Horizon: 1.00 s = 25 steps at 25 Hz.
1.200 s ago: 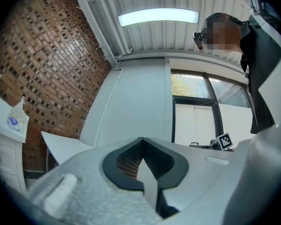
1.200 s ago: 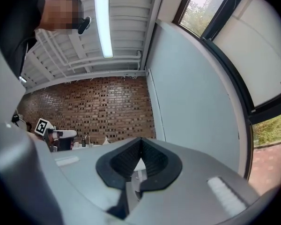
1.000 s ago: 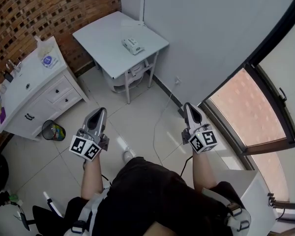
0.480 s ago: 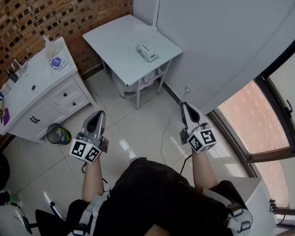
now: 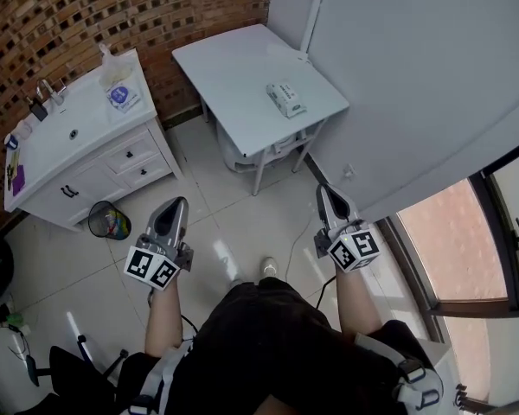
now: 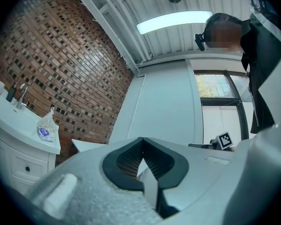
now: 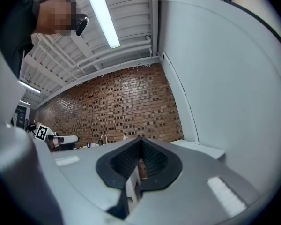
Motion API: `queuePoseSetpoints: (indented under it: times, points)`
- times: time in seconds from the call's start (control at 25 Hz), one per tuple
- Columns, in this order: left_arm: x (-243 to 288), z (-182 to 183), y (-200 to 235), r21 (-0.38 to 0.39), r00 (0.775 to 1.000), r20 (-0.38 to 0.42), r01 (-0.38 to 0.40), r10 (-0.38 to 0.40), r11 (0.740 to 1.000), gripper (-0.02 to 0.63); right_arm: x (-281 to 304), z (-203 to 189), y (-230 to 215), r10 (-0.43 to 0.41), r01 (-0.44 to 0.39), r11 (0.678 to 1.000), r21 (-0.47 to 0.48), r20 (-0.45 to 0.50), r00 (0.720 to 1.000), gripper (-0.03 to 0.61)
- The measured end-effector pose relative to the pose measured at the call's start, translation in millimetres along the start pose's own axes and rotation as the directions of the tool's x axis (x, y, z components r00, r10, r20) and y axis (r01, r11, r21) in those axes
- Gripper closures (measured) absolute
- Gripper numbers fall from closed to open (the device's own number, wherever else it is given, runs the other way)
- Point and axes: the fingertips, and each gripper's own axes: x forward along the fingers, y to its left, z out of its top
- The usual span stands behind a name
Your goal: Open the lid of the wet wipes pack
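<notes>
The wet wipes pack (image 5: 286, 98), white with a greenish label, lies flat on a small white table (image 5: 233, 67) against the far wall, lid down. Both grippers hover over the tiled floor, well short of the table, and point toward it. My left gripper (image 5: 178, 203) is shut and holds nothing. My right gripper (image 5: 323, 191) is also shut and empty. In the left gripper view the jaws (image 6: 141, 142) meet tip to tip, with the table's edge (image 6: 85, 145) beyond them. The right gripper view shows the same closed jaws (image 7: 140, 142); the pack is hidden in both gripper views.
A white drawer cabinet (image 5: 80, 150) with a sink, bottles and a knotted bag (image 5: 118, 87) stands at the left by the brick wall. A small waste bin (image 5: 109, 222) sits on the floor beside it. A pale basket (image 5: 258, 151) is under the table. A window (image 5: 467, 266) runs along the right.
The table and pack have slid right and closer in the head view as the person walks toward them. Both grippers stay shut and level in front of the body.
</notes>
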Motion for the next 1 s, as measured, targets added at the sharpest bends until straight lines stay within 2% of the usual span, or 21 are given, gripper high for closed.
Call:
queuePoseSetpoints:
  times: [0.36,0.48,0.64,0.8,1.0]
  points:
    - [19,8,10,0.037,0.994,0.039,-0.101,0.100,0.994,0.614,47,15,-29,0.085,-0.085,0.996,0.008,0.027,0.996,0.572]
    - [41,3,1,0.049,0.995,0.033,-0.096,0.094,0.994,0.614,50,24,-48,0.077,-0.079,0.996,0.036,0.061,0.995,0.572]
    - [70,-5,-11,0.064,0.997,0.017,-0.077,0.076,0.995,0.614,58,24,-69,0.089,-0.089,0.996,0.006,0.061,0.994,0.572]
    - [88,-13,-13,0.066,0.994,0.014,-0.110,0.109,0.992,0.614,59,33,-90,0.083,-0.088,0.994,0.061,0.086,0.993,0.574]
    - [107,-33,-26,0.044,0.992,0.001,-0.124,0.124,0.991,0.612,58,33,-120,0.085,-0.088,0.996,0.033,0.068,0.994,0.572]
